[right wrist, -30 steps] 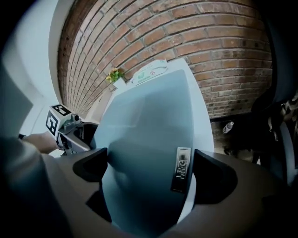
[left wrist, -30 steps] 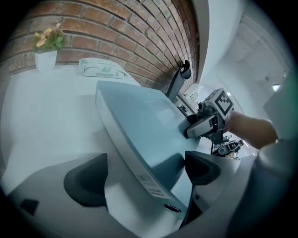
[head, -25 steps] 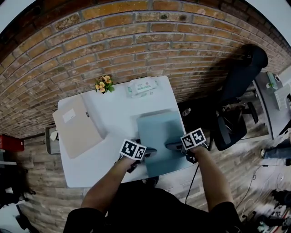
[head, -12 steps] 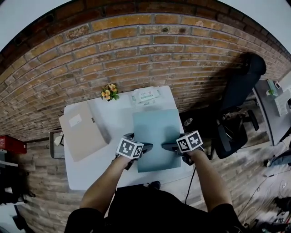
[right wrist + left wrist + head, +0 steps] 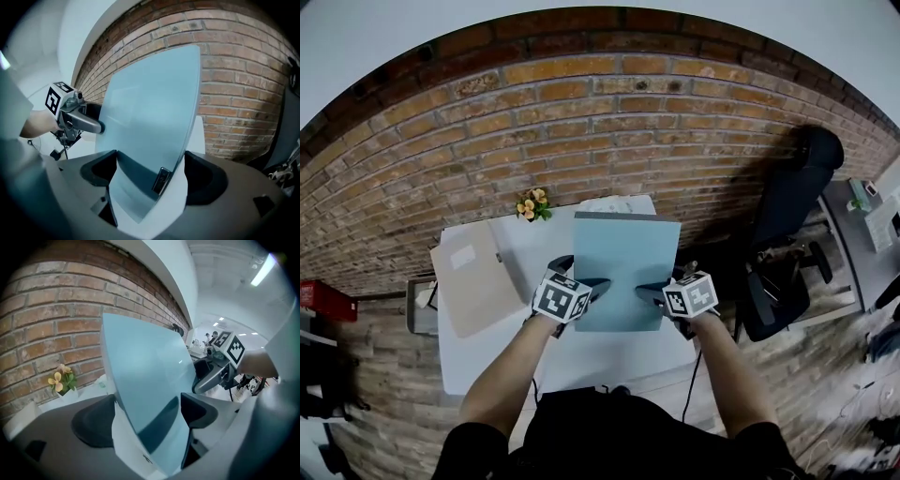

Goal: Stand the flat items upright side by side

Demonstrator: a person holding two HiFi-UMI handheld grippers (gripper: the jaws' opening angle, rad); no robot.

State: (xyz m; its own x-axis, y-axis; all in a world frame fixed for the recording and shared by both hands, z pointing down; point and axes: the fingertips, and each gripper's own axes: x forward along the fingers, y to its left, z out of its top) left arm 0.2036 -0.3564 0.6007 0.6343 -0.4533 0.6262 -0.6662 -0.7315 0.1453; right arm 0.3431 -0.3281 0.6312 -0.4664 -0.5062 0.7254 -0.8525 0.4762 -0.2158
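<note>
Now: left claw (image 5: 596, 282), right claw (image 5: 645, 290) each clamped on side edge of blue folder (image 5: 623, 258), jaws just closing tighter; two-sided hold likely for tipping it upright off worktop (image 5: 609, 354).

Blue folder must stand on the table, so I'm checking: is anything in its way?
Nothing visible on the table in front. Beige folder lies left of the blue folder; flowers and a white pack sit behind.
</note>
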